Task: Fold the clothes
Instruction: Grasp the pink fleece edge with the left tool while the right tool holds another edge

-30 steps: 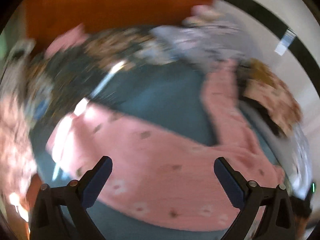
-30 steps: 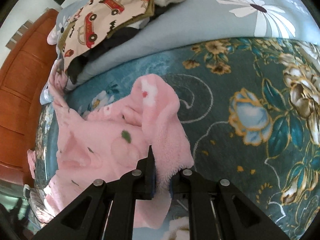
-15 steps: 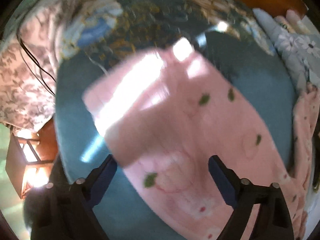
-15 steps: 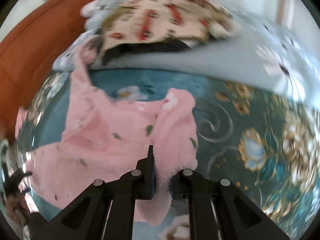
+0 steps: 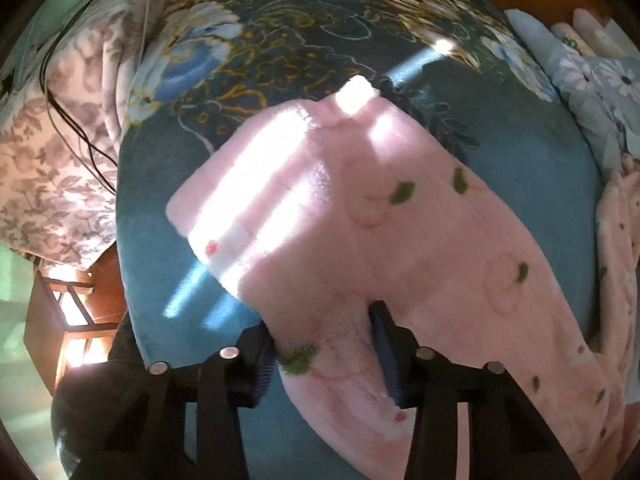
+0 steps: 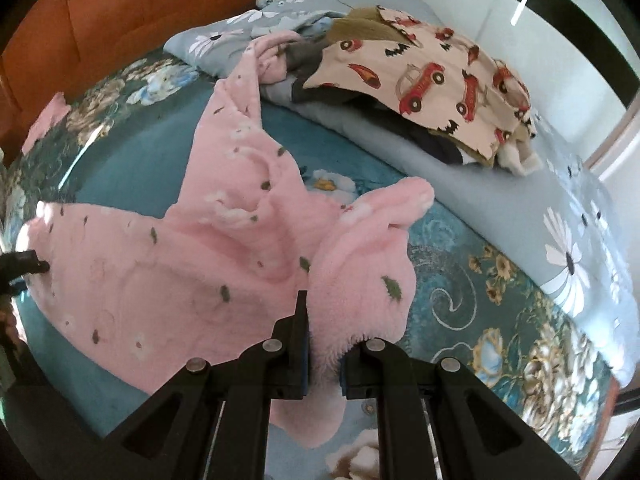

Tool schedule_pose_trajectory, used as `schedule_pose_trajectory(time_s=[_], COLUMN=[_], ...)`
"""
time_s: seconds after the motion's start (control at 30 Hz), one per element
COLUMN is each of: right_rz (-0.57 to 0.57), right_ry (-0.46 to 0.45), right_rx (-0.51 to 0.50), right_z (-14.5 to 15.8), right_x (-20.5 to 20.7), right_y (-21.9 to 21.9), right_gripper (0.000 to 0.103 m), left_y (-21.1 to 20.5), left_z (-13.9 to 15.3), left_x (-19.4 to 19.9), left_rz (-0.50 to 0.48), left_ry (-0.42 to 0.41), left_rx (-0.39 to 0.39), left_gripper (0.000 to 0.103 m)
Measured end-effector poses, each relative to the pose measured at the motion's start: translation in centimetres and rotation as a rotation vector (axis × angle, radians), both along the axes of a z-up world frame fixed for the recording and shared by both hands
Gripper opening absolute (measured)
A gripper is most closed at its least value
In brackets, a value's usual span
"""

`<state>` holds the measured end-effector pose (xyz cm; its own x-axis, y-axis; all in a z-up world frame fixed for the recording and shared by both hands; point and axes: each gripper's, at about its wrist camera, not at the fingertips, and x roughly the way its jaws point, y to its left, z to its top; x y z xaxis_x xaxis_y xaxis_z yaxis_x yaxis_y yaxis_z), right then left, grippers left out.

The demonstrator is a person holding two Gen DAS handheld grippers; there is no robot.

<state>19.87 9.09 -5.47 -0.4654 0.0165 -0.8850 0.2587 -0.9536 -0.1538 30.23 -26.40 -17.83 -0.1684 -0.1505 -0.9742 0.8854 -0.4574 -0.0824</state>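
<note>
We've got the pink fleece (image 6: 160, 276) spread on the teal blanket (image 6: 500, 312). Our right gripper (image 6: 323, 354) is clamped tight on a bunched edge at 6 o'clock; left gripper (image 5: 324, 354) is closing, fleece between its jaws.

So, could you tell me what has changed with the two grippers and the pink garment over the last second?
The left gripper, wide open above the pink garment a second ago, has come down onto one end, and its jaws are closing with a fold of the fleece between them. The right gripper has swung round, carrying its pinched edge along. Unchanged: the right stays shut on the fleece, and the car-print clothes lie where they were.
</note>
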Motion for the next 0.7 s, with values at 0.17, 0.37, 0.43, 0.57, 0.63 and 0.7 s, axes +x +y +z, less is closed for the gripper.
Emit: schedule_pose_trajectory(time_s=[0.17,0.37,0.43,0.57,0.63,0.7], right_rz=[0.012,0.016,0.018,0.018,0.032,0.059], right_ry=[0.005,0.003,0.002,-0.016,-0.046,-0.097], right_rx=[0.008,0.005,0.004,-0.022,-0.059,-0.108], right_z=[0.3,0.0,-0.1,-0.7,-1.3,-2.1], right_x=[0.3,0.3,0.3,0.3,0.4,0.7], right_y=[-0.6,-0.8,-0.8,-0.6,-0.7,-0.8], right_gripper=[0.011,0.011,0.011,0.011,0.013,0.014], left_y=[0.9,1.9,1.9,2.2,2.3,1.4], left_z=[0.2,0.4,0.2,0.4,0.9,1.1], left_x=[-0.3,-0.8,-1.0,-1.5,-1.8,-2.4], left_rz=[-0.02,-0.037,-0.042,-0.049,-0.053,-0.049], left_ry=[0.001,-0.004,-0.008,-0.011,-0.011,-0.001], left_rx=[-0.009,-0.024,-0.03,-0.054,-0.075,-0.092], left_gripper=[0.027,0.018,0.016,0.01,0.01,0.009])
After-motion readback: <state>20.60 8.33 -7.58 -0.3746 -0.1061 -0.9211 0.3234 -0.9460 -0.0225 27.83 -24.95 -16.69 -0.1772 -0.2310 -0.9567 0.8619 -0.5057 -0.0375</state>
